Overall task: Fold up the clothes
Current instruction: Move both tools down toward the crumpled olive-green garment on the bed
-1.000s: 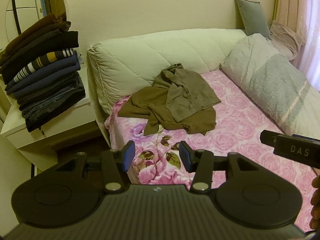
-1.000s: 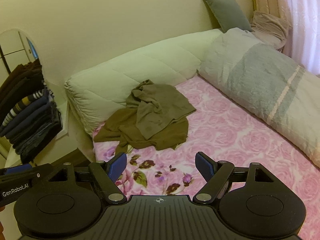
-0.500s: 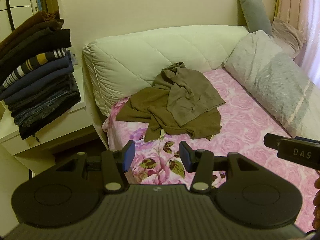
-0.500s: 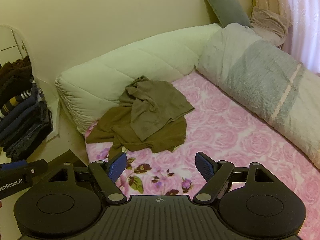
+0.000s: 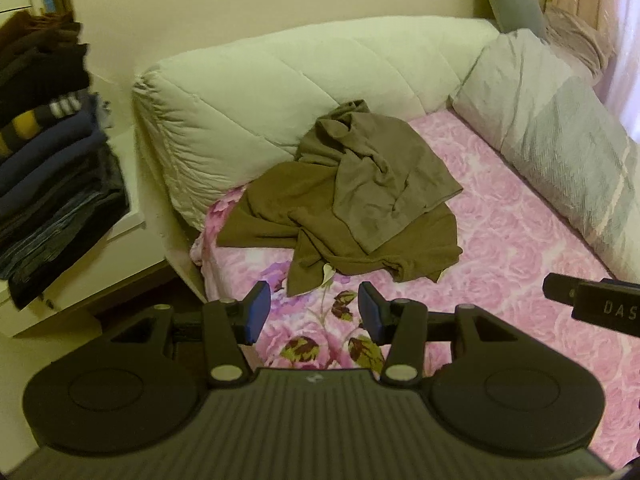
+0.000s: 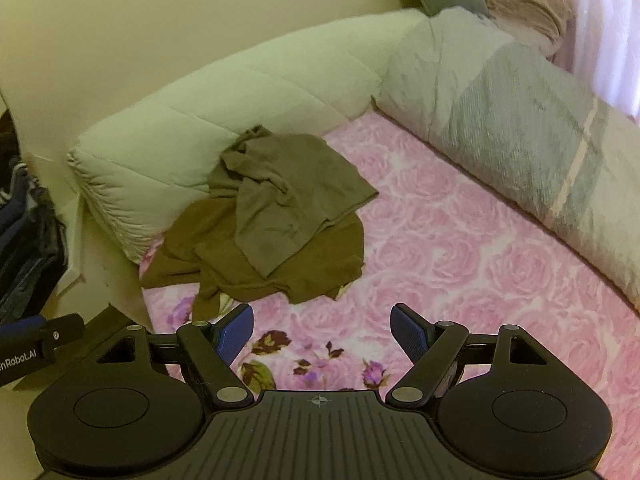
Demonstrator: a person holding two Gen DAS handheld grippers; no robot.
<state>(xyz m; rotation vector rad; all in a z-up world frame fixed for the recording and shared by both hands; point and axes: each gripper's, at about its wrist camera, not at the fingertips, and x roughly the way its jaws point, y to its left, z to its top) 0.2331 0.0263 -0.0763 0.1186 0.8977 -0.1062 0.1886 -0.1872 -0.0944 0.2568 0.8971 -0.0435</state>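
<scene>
Bed (image 5: 500, 240) with pink rose-print sheet: two crumpled brown garments (image 5: 352, 200) are lying on its near-left part, touching the pale quilted bolster (image 5: 288, 92) along the far edge; a grey striped pillow (image 5: 560, 152) is resting along the right side.
</scene>
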